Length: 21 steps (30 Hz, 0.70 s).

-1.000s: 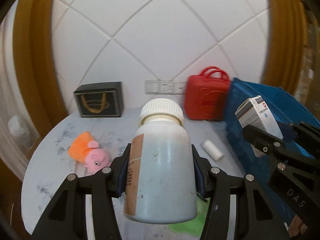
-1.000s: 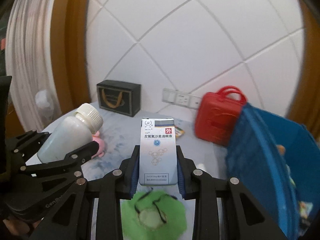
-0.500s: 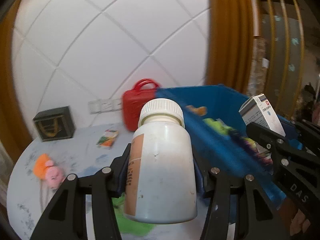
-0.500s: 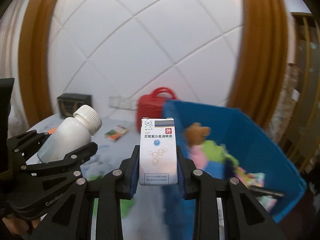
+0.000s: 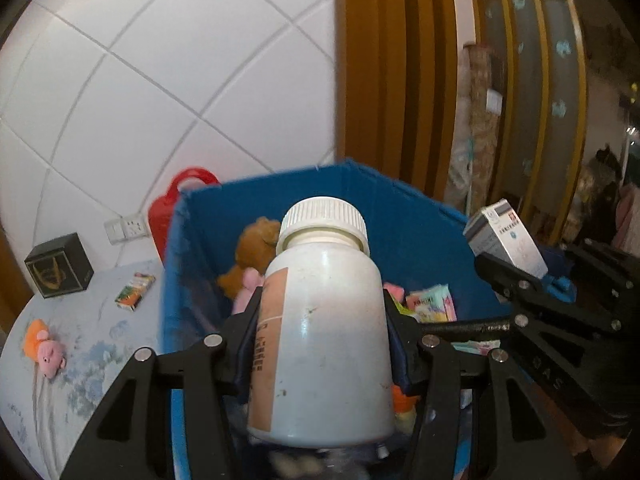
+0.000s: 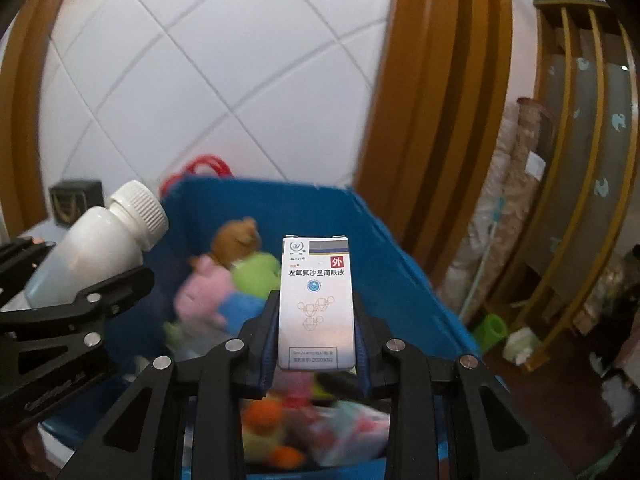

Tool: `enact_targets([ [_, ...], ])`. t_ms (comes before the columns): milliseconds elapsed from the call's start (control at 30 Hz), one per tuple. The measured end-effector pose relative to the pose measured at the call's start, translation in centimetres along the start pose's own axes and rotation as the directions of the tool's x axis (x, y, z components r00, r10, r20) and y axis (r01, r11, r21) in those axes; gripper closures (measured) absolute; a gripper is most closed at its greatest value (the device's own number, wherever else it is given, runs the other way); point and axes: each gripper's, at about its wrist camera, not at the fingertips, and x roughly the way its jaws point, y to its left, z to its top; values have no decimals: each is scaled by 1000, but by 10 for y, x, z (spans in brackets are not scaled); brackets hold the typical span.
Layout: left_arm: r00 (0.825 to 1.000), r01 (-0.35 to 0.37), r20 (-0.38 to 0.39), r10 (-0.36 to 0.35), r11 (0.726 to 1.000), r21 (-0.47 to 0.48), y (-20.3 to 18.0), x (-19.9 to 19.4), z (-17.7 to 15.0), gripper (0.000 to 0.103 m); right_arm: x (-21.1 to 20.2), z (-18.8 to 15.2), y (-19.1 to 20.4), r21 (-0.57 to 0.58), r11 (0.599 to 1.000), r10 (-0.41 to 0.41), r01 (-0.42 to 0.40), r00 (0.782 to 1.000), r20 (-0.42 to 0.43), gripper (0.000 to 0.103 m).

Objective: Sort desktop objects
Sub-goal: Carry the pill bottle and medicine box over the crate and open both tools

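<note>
Deep blue plastic bin (image 5: 404, 216): part-filled with plush toys.
White plastic screw-cap bottle (image 5: 324, 344): clamped in left gripper (image 5: 320, 354), above bin.
Small white medicine carton (image 6: 317, 304): clamped in right gripper (image 6: 316, 340), above bin.
Risk: grippers crowd closely; simultaneous release could collide, bouncing bottle out.

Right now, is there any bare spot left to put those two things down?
Bare tabletop lies between the small colourful packet, the black box, the pink-and-orange plush and the blue bin. The bin is crowded with plush toys and packets; only its left inner wall looks clear.
</note>
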Motion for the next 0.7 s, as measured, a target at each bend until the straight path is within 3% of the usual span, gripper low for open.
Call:
enact_targets([
  [133, 996, -25, -91, 24, 1000, 0, -17, 26, -5, 51, 28, -16, -21, 3, 999, 34, -34, 998, -55, 72],
  [267, 993, -83, -86, 84, 996, 15, -18, 29, -1, 51, 49, -26, -26, 3, 998, 62, -62, 994, -91, 72],
  [533, 989, -99, -113, 97, 995, -14, -13, 32, -1, 50, 56, -26, -31, -11, 998, 66, -67, 994, -87, 72],
  [567, 988, -104, -115, 101, 994, -18, -13, 31, -1, 47, 56, -25, -30, -15, 998, 61, -62, 994, -86, 71],
  [600, 987, -108, -121, 104, 994, -23, -12, 31, -2, 37, 55, -24, -31, -15, 998, 55, -57, 995, -85, 70],
  [633, 987, -110, -124, 105, 994, -28, -11, 31, -1, 28, 54, -24, -32, -14, 999, 50, -52, 995, -83, 62],
  [700, 987, -118, -115, 113, 992, -37, -11, 29, -1, 23, 51, -25, -34, -14, 999, 45, -46, 996, -80, 54],
])
